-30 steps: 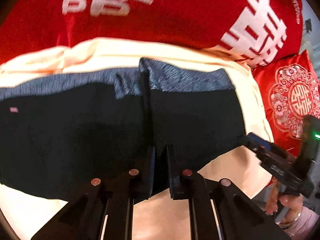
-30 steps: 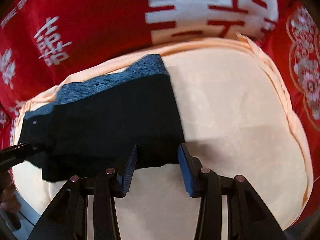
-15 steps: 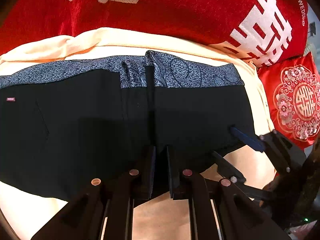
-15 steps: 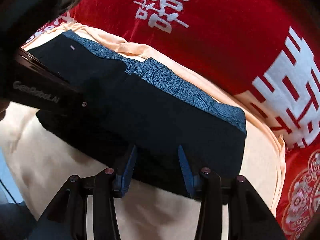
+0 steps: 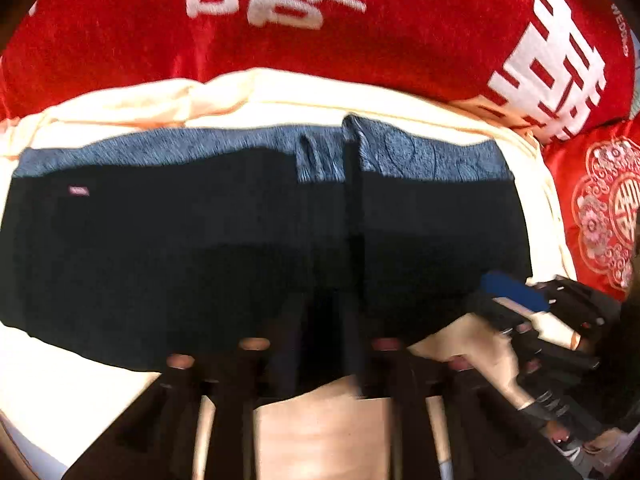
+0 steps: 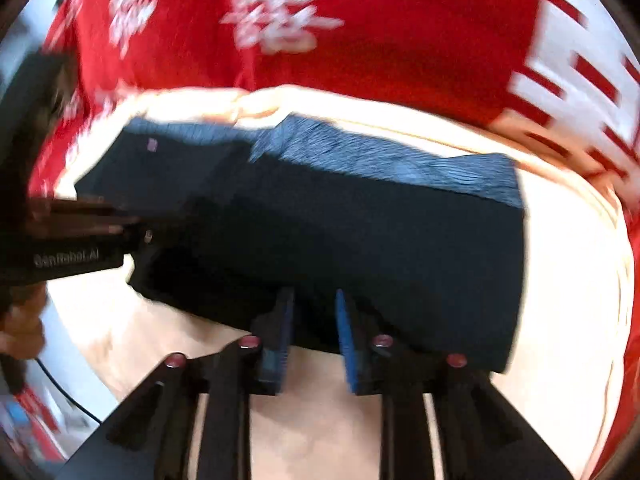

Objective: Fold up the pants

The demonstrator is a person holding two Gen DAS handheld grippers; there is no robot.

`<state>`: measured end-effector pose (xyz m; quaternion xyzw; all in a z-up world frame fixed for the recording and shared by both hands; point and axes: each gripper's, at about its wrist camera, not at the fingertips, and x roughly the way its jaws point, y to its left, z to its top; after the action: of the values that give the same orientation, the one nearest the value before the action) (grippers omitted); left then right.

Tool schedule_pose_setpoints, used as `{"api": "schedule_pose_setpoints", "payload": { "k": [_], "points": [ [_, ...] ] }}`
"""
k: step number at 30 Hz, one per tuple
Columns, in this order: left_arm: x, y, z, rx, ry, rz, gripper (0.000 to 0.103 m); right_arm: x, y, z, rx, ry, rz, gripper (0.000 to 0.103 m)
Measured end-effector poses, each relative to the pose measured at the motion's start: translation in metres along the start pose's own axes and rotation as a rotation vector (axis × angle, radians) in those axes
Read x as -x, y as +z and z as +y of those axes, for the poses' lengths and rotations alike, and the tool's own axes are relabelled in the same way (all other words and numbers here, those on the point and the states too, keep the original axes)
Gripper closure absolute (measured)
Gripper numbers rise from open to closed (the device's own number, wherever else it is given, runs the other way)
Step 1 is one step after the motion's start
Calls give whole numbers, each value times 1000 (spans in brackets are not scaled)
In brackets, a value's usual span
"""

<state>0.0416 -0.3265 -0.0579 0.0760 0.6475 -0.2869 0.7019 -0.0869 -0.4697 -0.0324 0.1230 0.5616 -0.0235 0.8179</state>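
We point both grippers steeply down at the near edge of the pants (image 5: pixel 240 264). Our left gripper (image 5: pixel 320 344) is opening, with the dark hem between its jaws. Our right gripper (image 6: pixel 314 320), narrow and closing, straddles the hem further right. The pants are black with a blue patterned waistband on the far side, lying folded on a cream sheet (image 6: pixel 568 280). Bare sheet shows near us and at right; a red blanket (image 5: pixel 400 32) lies beyond.
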Motion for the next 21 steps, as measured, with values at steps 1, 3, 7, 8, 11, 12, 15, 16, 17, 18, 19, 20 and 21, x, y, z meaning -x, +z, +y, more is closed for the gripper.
{"api": "schedule_pose_setpoints", "payload": {
  "k": [1, 3, 7, 8, 11, 12, 15, 16, 17, 18, 19, 20, 21],
  "points": [
    [7, 6, -3, 8, 0, -36, 38, 7, 6, -20, -74, -29, -27, 76],
    [17, 19, -15, -3, -16, -84, 35, 10, 14, -52, -185, -51, -31, 77],
    [12, 49, -55, -63, -11, -123, 35, 5, 34, -109, -369, -48, -45, 85],
    [6, 55, -63, -74, -12, -119, 35, 2, 38, -114, -374, -48, -44, 85],
    [-21, 66, -85, -116, 29, -124, 35, -14, 46, -113, -346, -29, -25, 86],
    [-29, 67, -87, -123, 59, -117, 35, -25, 52, -109, -322, -26, -4, 86],
    [-56, 64, -77, -99, 155, -69, 35, -45, 50, -98, -316, -9, 42, 86],
    [-62, 60, -68, -80, 167, -45, 35, -50, 48, -93, -311, -7, 43, 86],
    [-66, 54, -57, -57, 149, -30, 35, -51, 48, -90, -301, -9, 38, 86],
    [-65, 49, -51, -51, 135, -33, 35, -51, 45, -86, -284, -13, 35, 85],
    [-61, 43, -49, -70, 163, -42, 35, -49, 42, -81, -269, -4, 37, 85],
    [-59, 40, -48, -82, 180, -37, 34, -48, 39, -77, -262, 22, 47, 85],
    [-58, 37, -46, -80, 179, -31, 34, -48, 38, -75, -260, 39, 56, 85]
  ]
}}
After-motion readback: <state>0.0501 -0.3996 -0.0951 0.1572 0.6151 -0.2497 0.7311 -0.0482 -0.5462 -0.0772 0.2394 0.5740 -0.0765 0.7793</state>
